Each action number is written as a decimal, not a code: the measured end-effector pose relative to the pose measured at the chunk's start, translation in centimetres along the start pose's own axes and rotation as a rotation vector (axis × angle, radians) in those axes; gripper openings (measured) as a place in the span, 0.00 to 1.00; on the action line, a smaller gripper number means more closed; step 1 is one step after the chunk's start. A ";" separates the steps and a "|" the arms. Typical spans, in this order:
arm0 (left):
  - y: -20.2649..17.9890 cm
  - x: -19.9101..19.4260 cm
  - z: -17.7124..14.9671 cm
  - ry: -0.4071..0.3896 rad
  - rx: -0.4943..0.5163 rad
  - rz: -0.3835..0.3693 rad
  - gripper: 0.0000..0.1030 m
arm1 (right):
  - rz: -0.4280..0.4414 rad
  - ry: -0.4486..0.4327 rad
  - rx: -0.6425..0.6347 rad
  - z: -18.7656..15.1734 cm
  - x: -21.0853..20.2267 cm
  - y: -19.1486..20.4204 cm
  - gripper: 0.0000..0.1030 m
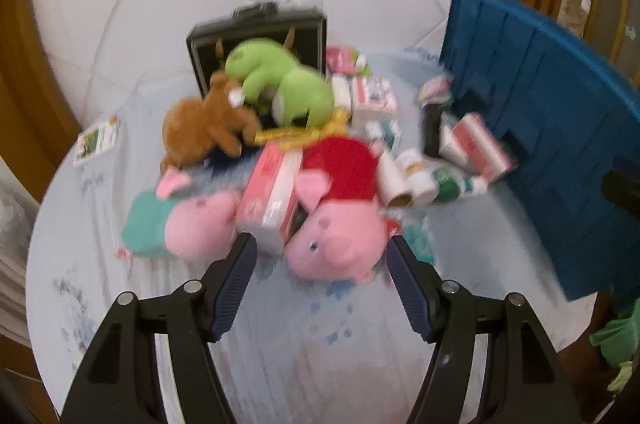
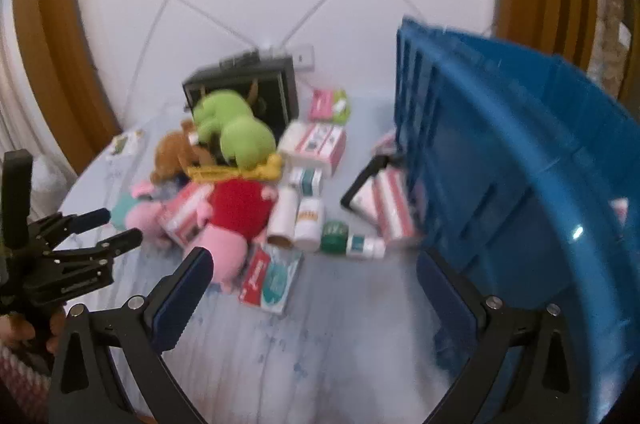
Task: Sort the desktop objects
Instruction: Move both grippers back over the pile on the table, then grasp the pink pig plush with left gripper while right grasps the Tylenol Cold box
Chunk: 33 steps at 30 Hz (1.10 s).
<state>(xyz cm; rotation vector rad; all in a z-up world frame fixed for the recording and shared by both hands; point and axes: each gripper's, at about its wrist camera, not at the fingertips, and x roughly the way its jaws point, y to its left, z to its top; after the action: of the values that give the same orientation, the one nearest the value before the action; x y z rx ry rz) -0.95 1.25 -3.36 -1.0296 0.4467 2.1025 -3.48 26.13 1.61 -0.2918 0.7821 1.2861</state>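
A: Start at the left of the table [image 1: 280, 324]. What's there?

B: A small card or packet [image 1: 98, 140] with green print lies alone near the edge; the print is too blurred to read. Next comes the heap of toys: a brown plush animal [image 1: 208, 128] with a green plush frog [image 1: 280, 84] lying partly over it, both in front of an open black case [image 1: 256, 24] that stands at the back.

A: And nearer the camera?

B: A pink pig plush in a teal outfit [image 1: 180, 228], then a red-and-white carton [image 1: 272, 200] wedged between it and a second pig plush in a red dress [image 1: 340, 220]. A yellow plastic piece [image 2: 236, 172] lies across the heap behind the red dress.

A: Any readable labels?

B: None. The medicine boxes [image 2: 316, 144], the white bottles [image 2: 308, 224] and the green-capped bottle [image 2: 352, 242] all carry print, but blur smears it. A flat red and teal packet [image 2: 272, 276] lies nearest the right camera.

A: Farther right?

B: A blue plastic crate [image 2: 520, 184] tipped on its side, its opening toward the pile, with red-and-white boxes [image 2: 384, 212] at its mouth.

A: The claws?

B: The left gripper [image 1: 320, 256] is spread wide with nothing between its blue pads, above the table just before the red-dressed pig. The right gripper [image 2: 316, 280] also gapes wide and empty, its right finger close beside the crate.
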 end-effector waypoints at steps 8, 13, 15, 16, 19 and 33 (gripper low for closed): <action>3.8 4.5 -2.1 0.105 -0.075 0.007 0.65 | -0.025 0.136 0.043 -1.9 5.5 -0.3 1.00; 2.6 6.8 -1.5 0.135 -0.052 -0.035 0.65 | -0.042 0.197 0.085 -2.6 8.7 -0.8 1.00; 1.8 7.7 -0.9 0.145 -0.037 -0.047 0.65 | -0.051 0.221 0.105 -2.8 9.9 -1.2 1.00; 1.2 8.2 -0.5 0.149 -0.022 -0.052 0.65 | -0.053 0.230 0.115 -2.9 10.4 -1.4 1.00; -0.7 10.1 0.7 0.164 0.021 -0.056 0.65 | -0.061 0.256 0.133 -3.0 11.8 -1.8 1.00; -3.1 19.3 4.1 0.295 0.061 -0.066 0.68 | -0.094 0.426 0.198 -3.7 18.3 -2.6 1.00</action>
<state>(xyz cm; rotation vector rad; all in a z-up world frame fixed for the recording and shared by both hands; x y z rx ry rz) -8.62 14.67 -15.94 -1.3069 0.6077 1.8729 -1.07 36.81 -13.78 -0.4448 1.2340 1.0593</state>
